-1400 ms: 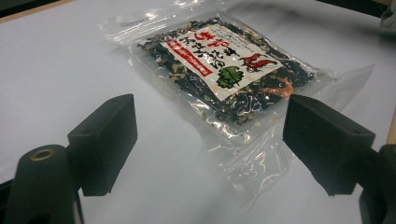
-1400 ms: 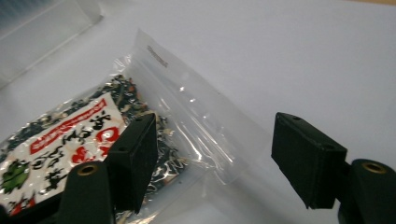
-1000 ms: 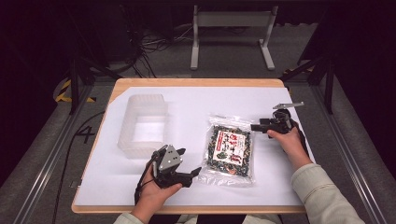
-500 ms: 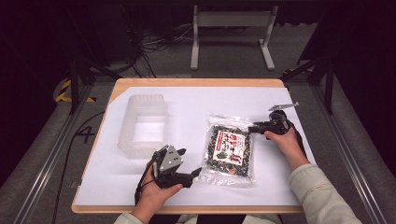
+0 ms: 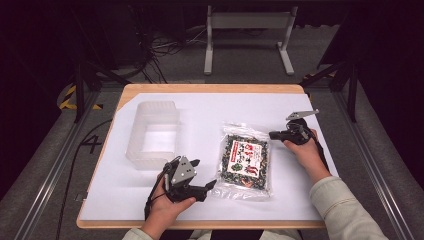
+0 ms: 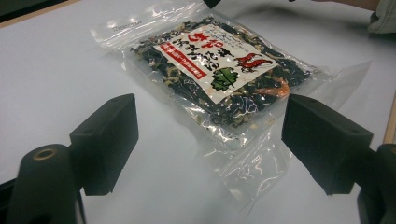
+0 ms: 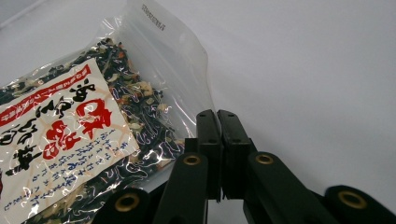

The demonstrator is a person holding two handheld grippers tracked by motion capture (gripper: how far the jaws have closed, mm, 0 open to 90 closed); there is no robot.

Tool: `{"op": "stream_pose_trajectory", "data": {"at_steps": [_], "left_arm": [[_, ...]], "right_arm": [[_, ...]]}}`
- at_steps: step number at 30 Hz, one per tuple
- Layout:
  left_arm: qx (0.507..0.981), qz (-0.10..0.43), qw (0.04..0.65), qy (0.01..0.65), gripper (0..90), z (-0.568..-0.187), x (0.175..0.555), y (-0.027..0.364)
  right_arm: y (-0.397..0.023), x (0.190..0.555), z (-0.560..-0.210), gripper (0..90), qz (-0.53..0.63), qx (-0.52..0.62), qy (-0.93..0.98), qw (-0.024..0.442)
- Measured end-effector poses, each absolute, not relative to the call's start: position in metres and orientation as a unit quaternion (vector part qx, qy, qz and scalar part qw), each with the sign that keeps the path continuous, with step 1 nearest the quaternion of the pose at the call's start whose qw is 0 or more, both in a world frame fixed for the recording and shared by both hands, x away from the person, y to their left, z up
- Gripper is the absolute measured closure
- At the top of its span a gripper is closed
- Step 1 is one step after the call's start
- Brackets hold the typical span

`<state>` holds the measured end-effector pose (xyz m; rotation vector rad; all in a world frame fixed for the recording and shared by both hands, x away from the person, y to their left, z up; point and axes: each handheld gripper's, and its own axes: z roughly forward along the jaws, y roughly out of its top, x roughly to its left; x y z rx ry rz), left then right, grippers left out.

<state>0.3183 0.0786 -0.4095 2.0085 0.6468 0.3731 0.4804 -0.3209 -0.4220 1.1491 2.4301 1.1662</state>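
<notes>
Black grippers [image 5: 192, 175] with brass-ringed screws, grey three-cornered plates, black cables; a pale sleeve [image 5: 345, 210].

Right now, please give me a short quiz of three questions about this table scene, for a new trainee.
1. True or false: the left gripper holds the food bag.
2. What stands to the left of the bag? A) a clear plastic container B) a metal bowl C) a cardboard box
3. How do the jaws of the right gripper stand?

Key:
1. False; its jaws are open and short of the bag.
2. A, the clear plastic container.
3. Shut together beside the bag's clear edge; they have just been closing.
</notes>
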Motion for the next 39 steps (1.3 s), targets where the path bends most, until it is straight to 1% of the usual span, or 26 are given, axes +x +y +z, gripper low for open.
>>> {"op": "stream_pose_trajectory", "data": {"at_steps": [8, 14, 16, 19, 21, 22, 27, 34, 39], "left_arm": [[0.822, 0.153, 0.483, 0.260, 20.1, -0.405, 0.317, 0.077], [0.823, 0.138, 0.491, 0.251, 13.6, -0.396, 0.315, 0.073], [0.825, 0.136, 0.489, 0.249, 13.1, -0.393, 0.315, 0.071], [0.821, 0.139, 0.490, 0.257, 13.0, -0.391, 0.317, 0.072], [0.818, 0.138, 0.495, 0.259, 15.5, -0.390, 0.319, 0.074], [0.816, 0.135, 0.498, 0.262, 15.5, -0.389, 0.319, 0.075], [0.810, 0.131, 0.501, 0.274, 15.4, -0.385, 0.325, 0.079], [0.799, 0.141, 0.510, 0.285, 12.5, -0.376, 0.333, 0.084], [0.790, 0.133, 0.524, 0.288, 11.7, -0.370, 0.342, 0.086]], "right_arm": [[-0.326, 0.470, -0.404, 89.5, 0.414, 0.383, 0.817, 0.121], [-0.330, 0.459, -0.387, 89.6, 0.434, 0.374, 0.808, 0.137], [-0.331, 0.454, -0.378, 89.6, 0.443, 0.366, 0.806, 0.142], [-0.331, 0.446, -0.363, 89.7, 0.454, 0.352, 0.804, 0.155], [-0.328, 0.438, -0.349, 89.7, 0.464, 0.335, 0.803, 0.166], [-0.328, 0.438, -0.349, 89.7, 0.464, 0.335, 0.803, 0.166], [-0.322, 0.424, -0.328, 89.7, 0.479, 0.305, 0.801, 0.189], [-0.315, 0.409, -0.309, 89.7, 0.496, 0.271, 0.797, 0.212], [-0.311, 0.399, -0.300, 89.7, 0.505, 0.252, 0.795, 0.224]]}}
